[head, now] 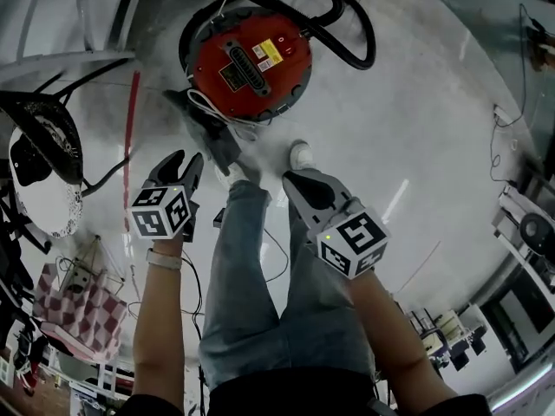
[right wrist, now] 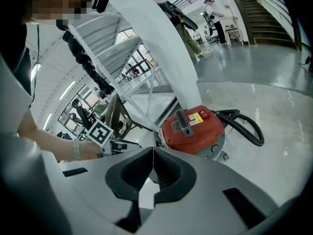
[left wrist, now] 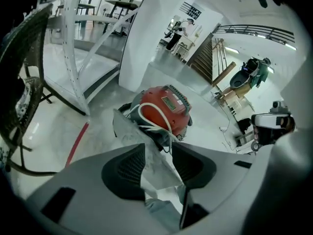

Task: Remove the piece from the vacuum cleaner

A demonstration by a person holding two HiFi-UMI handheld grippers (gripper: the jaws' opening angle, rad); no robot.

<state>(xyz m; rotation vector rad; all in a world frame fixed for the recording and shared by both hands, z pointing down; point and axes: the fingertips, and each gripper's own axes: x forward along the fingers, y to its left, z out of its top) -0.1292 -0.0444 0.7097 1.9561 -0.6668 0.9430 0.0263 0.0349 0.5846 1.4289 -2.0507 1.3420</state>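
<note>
Our left gripper (head: 185, 161) had its jaws apart, gripping nothing. The grey piece (head: 212, 133) lay on the floor (head: 416, 128), just near of the red vacuum cleaner (head: 251, 63). Our right gripper (head: 295, 183) had its jaws together, empty. We judged the piece already off.

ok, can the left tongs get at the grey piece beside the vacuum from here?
Probably yes. The left tongs are open and aimed at the grey piece, with nothing in between.
</note>
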